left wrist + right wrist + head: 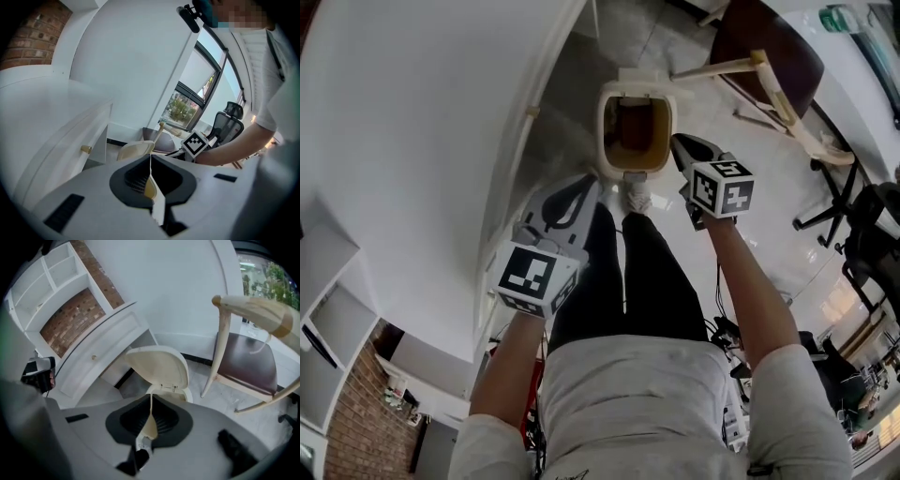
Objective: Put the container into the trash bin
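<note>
**Both grippers closed and empty over the open bin**

- Left gripper [584, 187]: in its own view [150, 157] the jaws meet along a thin seam, nothing between them.
- Right gripper [682, 143]: same in its own view [151, 397], jaws pressed together, nothing held.
- Trash bin [609, 112]: cream, on the floor ahead of the person, lid [157, 366] tipped up and back.
- Both grippers point toward it. The right tip is just beside the bin's rim, the left tip lower and to the left.
- Shoe [637, 197] at the bin's front base.
- Container: not in either gripper. The bin's inside reads brownish in the head view; cannot tell whether that is the container.
- Chair [764, 47] stands near the bin.
</note>
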### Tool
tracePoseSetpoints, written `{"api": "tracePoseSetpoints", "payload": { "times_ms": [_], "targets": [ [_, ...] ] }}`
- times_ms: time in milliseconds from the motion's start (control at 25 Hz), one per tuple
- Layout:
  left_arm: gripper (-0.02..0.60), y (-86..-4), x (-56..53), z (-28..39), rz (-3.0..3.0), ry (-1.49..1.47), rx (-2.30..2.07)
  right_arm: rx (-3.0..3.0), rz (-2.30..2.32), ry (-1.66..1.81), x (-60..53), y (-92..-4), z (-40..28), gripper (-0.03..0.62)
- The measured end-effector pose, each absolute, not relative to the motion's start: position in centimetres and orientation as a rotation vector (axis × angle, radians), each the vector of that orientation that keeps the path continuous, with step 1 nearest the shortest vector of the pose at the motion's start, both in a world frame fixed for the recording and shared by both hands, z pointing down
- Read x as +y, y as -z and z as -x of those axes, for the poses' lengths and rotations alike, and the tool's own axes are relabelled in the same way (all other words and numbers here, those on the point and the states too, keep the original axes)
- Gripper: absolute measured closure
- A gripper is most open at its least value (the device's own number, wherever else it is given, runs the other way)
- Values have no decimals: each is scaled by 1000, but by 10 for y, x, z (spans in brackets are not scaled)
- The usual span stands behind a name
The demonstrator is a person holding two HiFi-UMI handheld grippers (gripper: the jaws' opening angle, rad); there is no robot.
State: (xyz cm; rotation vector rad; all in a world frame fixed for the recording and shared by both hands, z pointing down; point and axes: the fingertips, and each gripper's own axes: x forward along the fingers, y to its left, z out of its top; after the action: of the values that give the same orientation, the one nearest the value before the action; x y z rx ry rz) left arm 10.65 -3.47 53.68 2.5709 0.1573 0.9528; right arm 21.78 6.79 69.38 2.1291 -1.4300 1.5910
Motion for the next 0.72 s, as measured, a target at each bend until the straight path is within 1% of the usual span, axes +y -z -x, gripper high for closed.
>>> {"api": "tracePoseSetpoints", "payload": {
  "times_ms": [240, 720],
  "targets": [
    [565, -506, -28, -109, -2596, -939, 157, -1531, -2154, -1508, 70, -632, -216, 560],
    [565, -439, -9, -99, -2642, -921, 204, -1795, -2064, -1343, 73, -511, -170, 563]
  ]
}}
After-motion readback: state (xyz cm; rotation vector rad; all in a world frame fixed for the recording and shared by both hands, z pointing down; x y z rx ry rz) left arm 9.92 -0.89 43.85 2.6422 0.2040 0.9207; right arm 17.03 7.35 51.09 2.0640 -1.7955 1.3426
